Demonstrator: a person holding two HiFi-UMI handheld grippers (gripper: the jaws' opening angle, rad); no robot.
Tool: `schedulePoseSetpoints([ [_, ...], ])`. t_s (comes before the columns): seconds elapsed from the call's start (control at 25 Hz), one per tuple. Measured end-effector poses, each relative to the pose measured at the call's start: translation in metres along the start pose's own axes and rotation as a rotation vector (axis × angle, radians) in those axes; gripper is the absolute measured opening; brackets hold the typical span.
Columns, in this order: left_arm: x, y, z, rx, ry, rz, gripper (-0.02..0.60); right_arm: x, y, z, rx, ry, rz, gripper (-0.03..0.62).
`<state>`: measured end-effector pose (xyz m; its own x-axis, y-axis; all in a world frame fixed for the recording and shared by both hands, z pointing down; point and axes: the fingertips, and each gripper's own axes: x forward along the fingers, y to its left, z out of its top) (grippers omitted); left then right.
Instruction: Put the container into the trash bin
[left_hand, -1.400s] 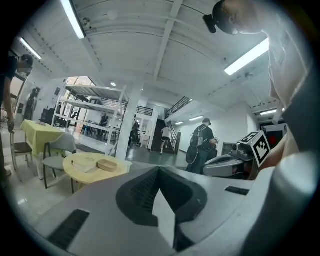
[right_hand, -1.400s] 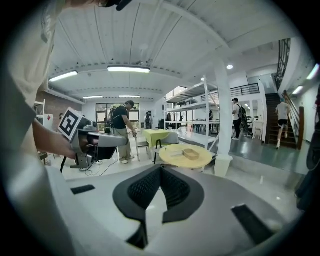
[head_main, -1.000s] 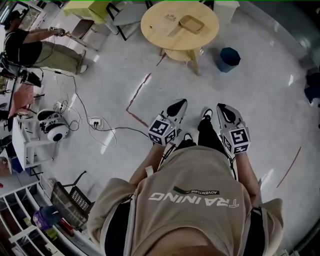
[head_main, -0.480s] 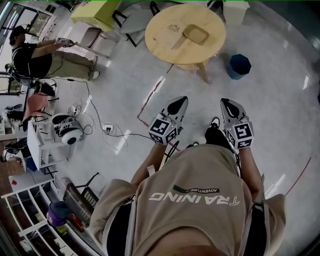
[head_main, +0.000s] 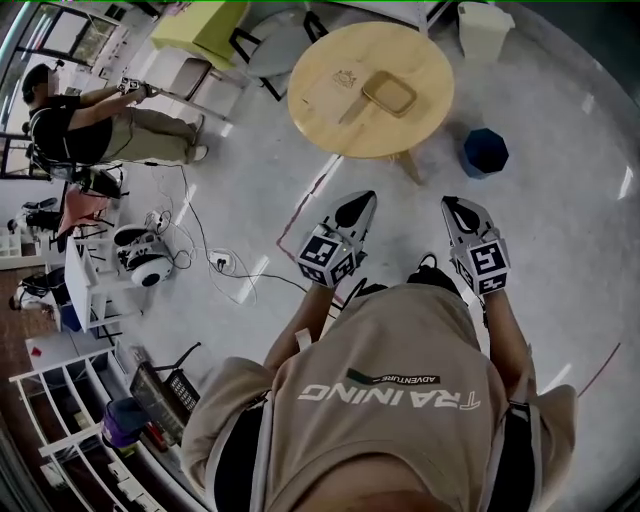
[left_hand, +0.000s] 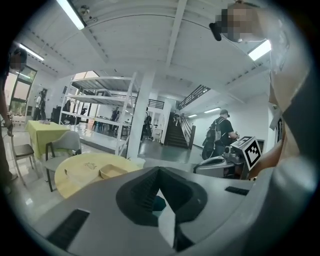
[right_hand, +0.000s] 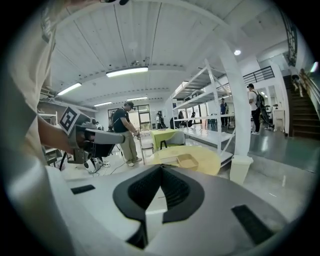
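A tan, shallow container (head_main: 390, 95) lies on the round wooden table (head_main: 330, 110) ahead of me, beside a flat wooden piece. The dark blue trash bin (head_main: 486, 152) stands on the floor at the table's right. My left gripper (head_main: 357, 208) and right gripper (head_main: 455, 210) are held side by side over the floor, well short of the table. Both are shut with nothing between their jaws. The left gripper view shows the container (left_hand: 112, 171) beyond the closed tips (left_hand: 159, 171). In the right gripper view it (right_hand: 187, 161) sits beyond the closed tips (right_hand: 161, 169).
A white bin (head_main: 480, 25) stands behind the table by a pillar. Chairs and a yellow-green table (head_main: 195, 25) are at the back left. A person (head_main: 90, 125) stands at the left near cables and a white device (head_main: 140, 260). Shelving lines the lower left.
I have walked toward the table, so it and the blue bin look nearer in the head view. Both grippers keep the same shut, side-by-side pose.
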<state>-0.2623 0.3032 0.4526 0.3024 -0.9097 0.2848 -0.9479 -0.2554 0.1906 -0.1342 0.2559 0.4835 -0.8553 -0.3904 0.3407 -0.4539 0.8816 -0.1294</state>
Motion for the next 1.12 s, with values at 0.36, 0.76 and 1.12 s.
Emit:
schedulePoseSetpoints([
  [0.36, 0.061, -0.004, 0.016, 0.019, 0.022, -0.022, 0.009, 0.012, -0.056, -0.005, 0.031, 0.014, 0.013, 0.002],
  [0.76, 0.086, 0.028, 0.013, 0.003, 0.044, -0.038, 0.009, 0.039, -0.063, -0.009, 0.050, 0.046, 0.002, 0.002],
  [1.12, 0.139, 0.074, 0.045, 0.050, 0.014, -0.119, 0.009, 0.082, -0.097, 0.034, 0.024, 0.015, -0.098, 0.002],
])
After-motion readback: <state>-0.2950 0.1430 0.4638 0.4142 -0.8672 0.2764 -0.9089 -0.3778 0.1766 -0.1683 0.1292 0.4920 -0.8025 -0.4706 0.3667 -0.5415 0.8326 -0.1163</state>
